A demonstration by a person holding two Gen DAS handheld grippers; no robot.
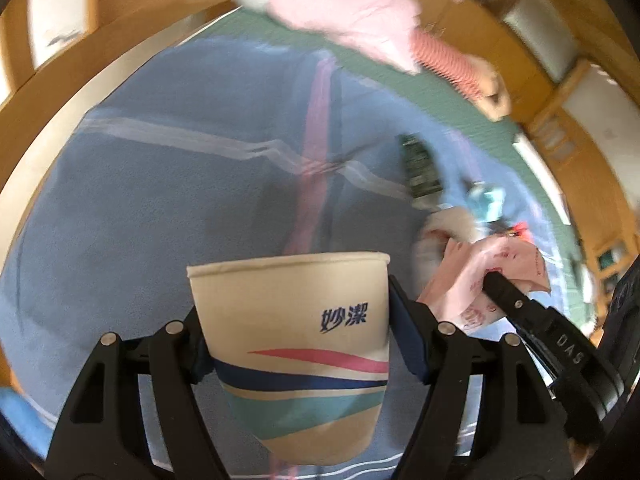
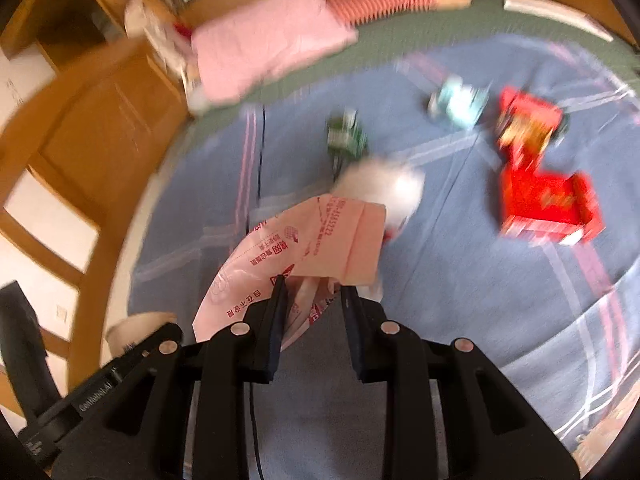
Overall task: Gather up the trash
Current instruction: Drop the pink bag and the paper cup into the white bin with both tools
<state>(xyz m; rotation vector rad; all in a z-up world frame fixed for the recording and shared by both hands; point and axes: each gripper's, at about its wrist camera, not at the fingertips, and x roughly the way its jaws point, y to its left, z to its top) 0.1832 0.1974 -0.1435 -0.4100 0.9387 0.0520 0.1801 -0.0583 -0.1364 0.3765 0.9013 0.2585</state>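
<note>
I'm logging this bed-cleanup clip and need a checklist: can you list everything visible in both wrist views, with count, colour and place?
paper cup: one, beige with pink, navy and teal stripes, between the left gripper's pads
pink wrapper: one, pink with red print, in the right gripper's jaws
white crumpled wad: one, white, on the blanket just past the wrapper
green packet: one, green, mid blanket
teal packet: one, pale teal, far blanket
red packages: two, red, right side of blanket
blanket: one, blue with pink and white stripes, covering the bed
pillow: one, pink, at the bed's head
left gripper: black, shut on the cup
right gripper: black, shut on the wrapper
</note>
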